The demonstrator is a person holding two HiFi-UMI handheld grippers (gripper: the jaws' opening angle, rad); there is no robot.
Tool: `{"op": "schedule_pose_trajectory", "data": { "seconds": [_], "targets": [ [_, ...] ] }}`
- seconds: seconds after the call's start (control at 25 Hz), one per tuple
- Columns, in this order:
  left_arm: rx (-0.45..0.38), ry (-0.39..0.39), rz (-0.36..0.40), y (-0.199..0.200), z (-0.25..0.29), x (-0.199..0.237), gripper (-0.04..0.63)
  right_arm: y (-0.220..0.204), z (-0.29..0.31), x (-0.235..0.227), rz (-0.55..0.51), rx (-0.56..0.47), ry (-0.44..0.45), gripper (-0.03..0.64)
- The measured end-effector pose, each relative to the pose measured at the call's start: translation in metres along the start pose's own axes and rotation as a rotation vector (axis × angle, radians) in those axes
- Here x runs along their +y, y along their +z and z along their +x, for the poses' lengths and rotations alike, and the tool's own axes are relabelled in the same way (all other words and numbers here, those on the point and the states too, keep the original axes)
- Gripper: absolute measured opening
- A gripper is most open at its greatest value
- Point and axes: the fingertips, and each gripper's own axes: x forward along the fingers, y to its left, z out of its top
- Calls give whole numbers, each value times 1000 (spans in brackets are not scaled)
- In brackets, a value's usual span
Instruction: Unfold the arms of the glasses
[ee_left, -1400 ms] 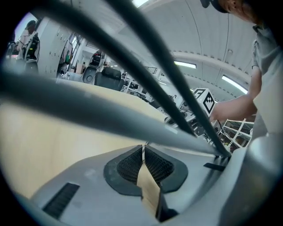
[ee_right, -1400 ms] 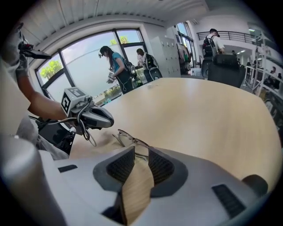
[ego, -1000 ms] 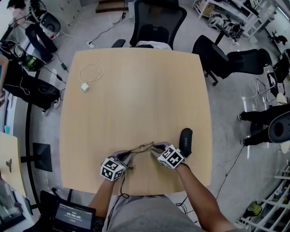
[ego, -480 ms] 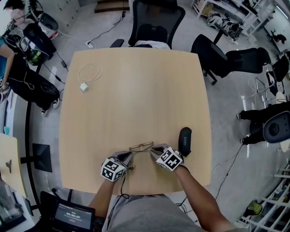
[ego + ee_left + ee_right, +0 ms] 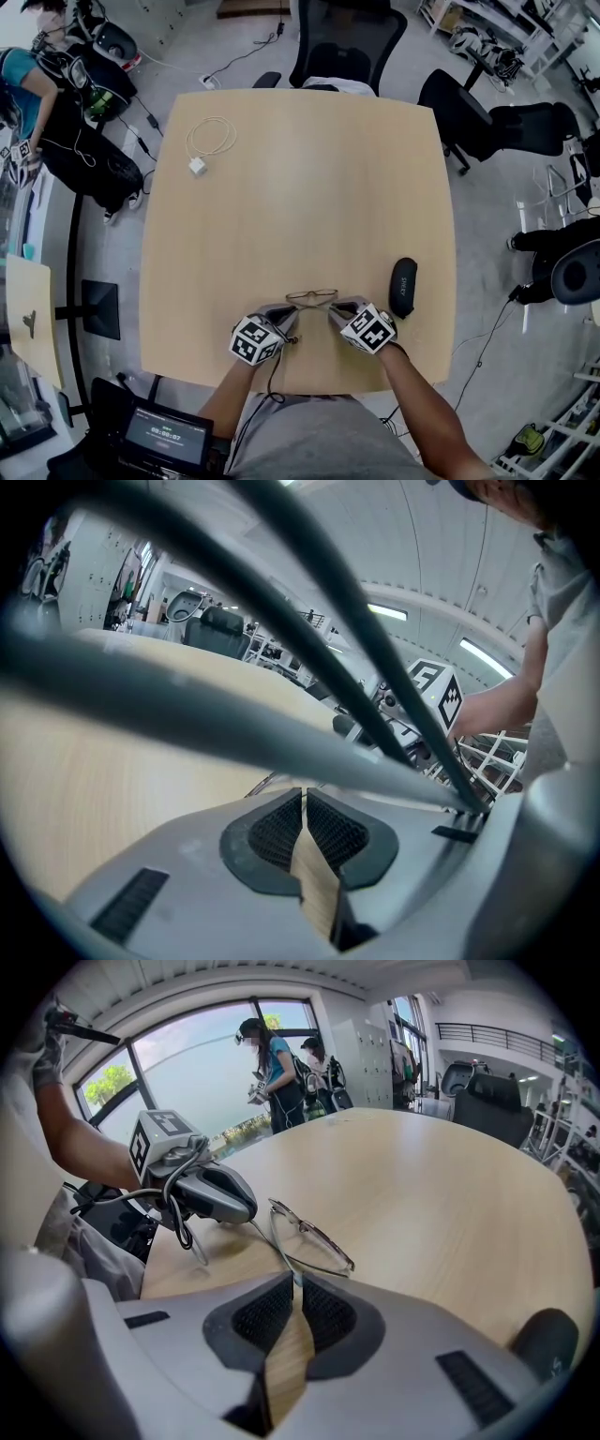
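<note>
While chairs [image 5: 349,42] flank the wooden table [image 5: 300,187], glasses [image 5: 311,297] show near its edge.

A light wood table [image 5: 300,187] with rounded corners stands on a grey floor [image 5: 487,225]. One black office chair [image 5: 349,42] is at its far edge. A second black chair [image 5: 497,122] stands off the far right corner. A coiled white cable [image 5: 208,142] lies on the tabletop, far left. Large windows [image 5: 187,1063] admit daylight along one wall. Strip lights [image 5: 387,612] run across the ceiling.

Bright, even light; fisheye warping, dark corners, blurred foreground.
</note>
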Motion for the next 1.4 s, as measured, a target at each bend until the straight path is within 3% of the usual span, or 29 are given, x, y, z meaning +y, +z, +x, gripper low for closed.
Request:
{"op": "schedule_pose_trajectory", "data": {
  "seconds": [0.72,0.8,0.96,1.04,1.12,1.24,1.32,1.4],
  "targets": [
    [41,-95,17,-17,15,-37,9,-4,21,32,34,26,-7,37],
    [5,-79,45,-6,9,-38,9,-4,22,32,34,29,-12,37],
    [-84,58,133,29,-17,0,9,-4,20,28,30,30,-17,37],
    [-50,56,115,29,-24,23,9,-4,20,26,27,30,-19,37],
    [48,-45,84,14,-21,26,9,-2,20,22,22,24,-26,37],
    [194,-165,120,-12,-13,13,9,1,18,15,29,21,-39,37],
    [212,-170,136,-18,-9,8,9,3,18,13,33,25,-43,37],
    [180,-156,101,-17,-8,5,9,6,18,13,36,22,-45,37]
  ]
}}
